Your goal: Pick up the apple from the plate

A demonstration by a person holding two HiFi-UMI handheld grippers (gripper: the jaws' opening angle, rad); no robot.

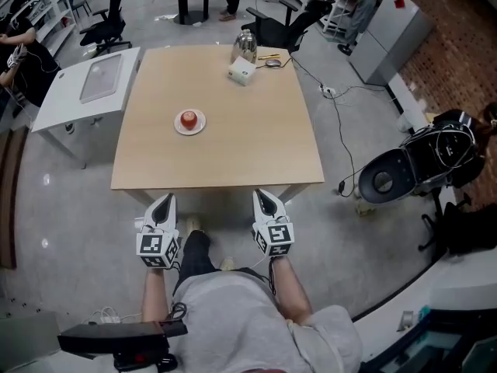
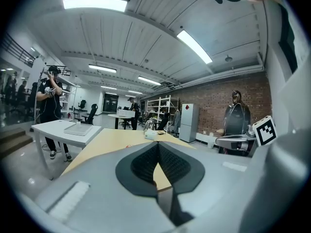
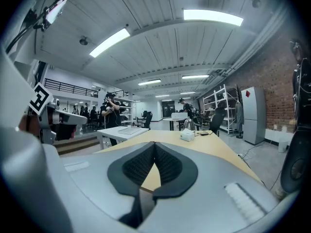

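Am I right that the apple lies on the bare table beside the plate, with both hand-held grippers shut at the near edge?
Not quite: the head view shows the apple on the plate, not beside it. The left hand-held gripper and right hand-held gripper are indeed shut at the table's near edge.

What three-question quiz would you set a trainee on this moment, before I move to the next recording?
1. True or false: the apple lies on the plate.
2. Pick one. The left gripper and right gripper are: A) both shut and empty; B) both open; C) one holding the apple.
3. Fill in: both grippers are held just off the table's ____ edge, the one closest to the person.
Key: 1 true; 2 A; 3 near.
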